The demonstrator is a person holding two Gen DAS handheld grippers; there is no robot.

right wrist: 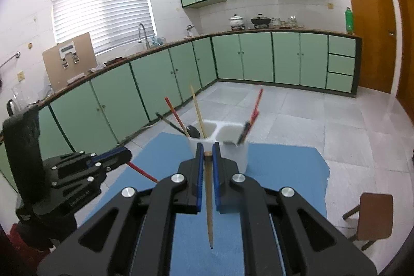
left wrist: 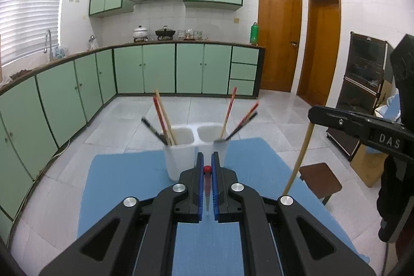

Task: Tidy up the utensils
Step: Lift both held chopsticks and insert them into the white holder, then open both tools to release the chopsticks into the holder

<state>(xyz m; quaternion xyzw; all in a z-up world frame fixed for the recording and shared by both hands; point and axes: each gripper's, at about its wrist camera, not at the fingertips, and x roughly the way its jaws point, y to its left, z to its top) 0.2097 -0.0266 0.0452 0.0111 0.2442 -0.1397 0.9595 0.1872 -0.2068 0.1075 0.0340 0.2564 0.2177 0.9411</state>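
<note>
A white two-compartment utensil holder (left wrist: 181,159) (right wrist: 233,146) stands on the blue mat (left wrist: 124,185) (right wrist: 284,172). Both compartments hold several chopsticks that lean outward. My left gripper (left wrist: 207,162) is shut on a red chopstick (left wrist: 207,185), seen end-on just before the holder. The right wrist view shows that gripper (right wrist: 126,155) at the left with the red chopstick (right wrist: 143,172) hanging down. My right gripper (right wrist: 208,151) is shut on a wooden chopstick (right wrist: 209,198). In the left wrist view it (left wrist: 314,117) sits at the right with the wooden chopstick (left wrist: 300,154) hanging below.
A brown stool (left wrist: 320,183) (right wrist: 372,214) stands right of the table. Green cabinets and a counter (left wrist: 181,45) line the far walls. A dark rack (left wrist: 362,95) and a cardboard box stand at the far right.
</note>
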